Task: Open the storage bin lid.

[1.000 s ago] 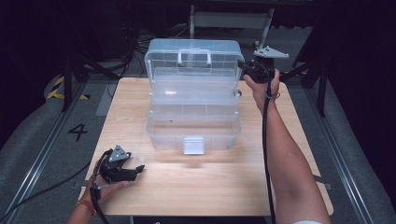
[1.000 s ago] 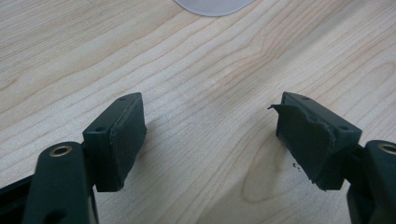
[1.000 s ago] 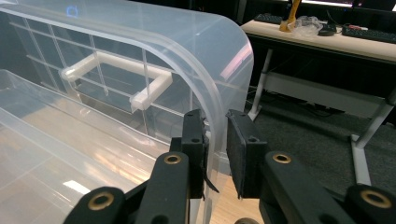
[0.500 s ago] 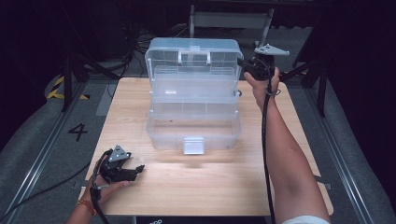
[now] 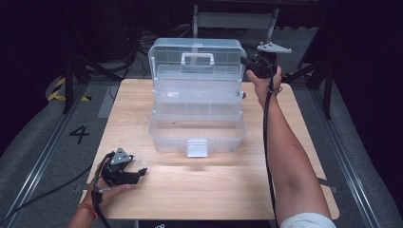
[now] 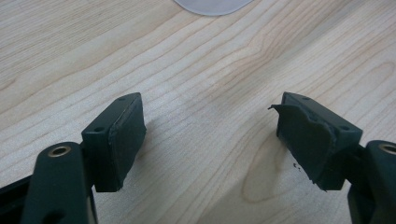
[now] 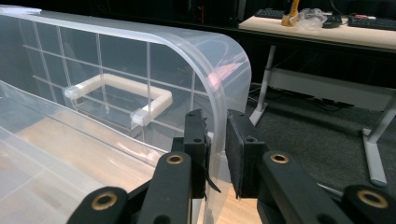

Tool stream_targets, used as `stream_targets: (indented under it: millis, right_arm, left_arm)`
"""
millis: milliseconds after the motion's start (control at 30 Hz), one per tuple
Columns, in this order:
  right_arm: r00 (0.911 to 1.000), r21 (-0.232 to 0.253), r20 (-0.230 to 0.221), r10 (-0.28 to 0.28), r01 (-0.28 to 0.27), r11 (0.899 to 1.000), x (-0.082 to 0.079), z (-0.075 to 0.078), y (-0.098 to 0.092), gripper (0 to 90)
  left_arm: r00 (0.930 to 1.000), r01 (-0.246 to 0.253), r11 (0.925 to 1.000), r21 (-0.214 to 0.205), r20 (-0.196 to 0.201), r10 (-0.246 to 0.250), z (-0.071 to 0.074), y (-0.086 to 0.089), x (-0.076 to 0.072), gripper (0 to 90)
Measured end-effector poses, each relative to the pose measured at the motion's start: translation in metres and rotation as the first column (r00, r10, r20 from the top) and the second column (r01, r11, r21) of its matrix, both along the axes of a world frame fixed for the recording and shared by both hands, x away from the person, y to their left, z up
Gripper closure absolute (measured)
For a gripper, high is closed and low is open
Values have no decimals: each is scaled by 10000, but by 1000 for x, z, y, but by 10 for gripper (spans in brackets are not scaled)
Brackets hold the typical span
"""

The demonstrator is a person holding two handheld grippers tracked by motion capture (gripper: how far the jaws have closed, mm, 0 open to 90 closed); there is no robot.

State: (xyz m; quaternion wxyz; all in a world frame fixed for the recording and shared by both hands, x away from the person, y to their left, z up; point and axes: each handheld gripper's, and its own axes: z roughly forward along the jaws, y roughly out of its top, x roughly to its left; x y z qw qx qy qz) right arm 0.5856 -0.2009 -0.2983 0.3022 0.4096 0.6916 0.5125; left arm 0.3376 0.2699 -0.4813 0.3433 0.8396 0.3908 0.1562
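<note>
A clear plastic toolbox (image 5: 195,128) stands open on the middle of the wooden table (image 5: 294,142), its stepped trays fanned out. Its lid (image 5: 197,54) stands upright at the back, with a white handle (image 5: 197,58) on it. My right gripper (image 5: 246,61) reaches over the back right corner and is shut on the lid's curved right edge (image 7: 224,93); the right gripper (image 7: 216,140) has one pad inside the lid wall and one outside. My left gripper (image 5: 140,172) rests low at the table's front left, and the left gripper (image 6: 210,135) is open with bare wood between its pads.
A grey latch (image 5: 197,148) hangs at the box's front wall. Bare wood lies in front of the box and on both sides. Behind the table, a second desk (image 7: 327,32) with a keyboard and metal legs stands on grey floor.
</note>
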Motion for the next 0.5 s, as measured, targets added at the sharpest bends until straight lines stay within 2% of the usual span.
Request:
stream_targets:
  millis: [67,367,500]
  right_arm:
    - [10000,139,-71,-12,13,9999,3,-1,-1,802]
    - [9999,80,-114,37,-36,10000,14,-4,-1,802]
    - [9996,61,-279,23,-21,10000,18,-2,0,802]
  left_arm:
    - [10000,35,10000,23,34,-35,0,0,0,241]
    - [10000,74,10000,49,-4,-74,0,0,1,239]
    - [10000,41,10000,-25,-26,-41,0,0,1,239]
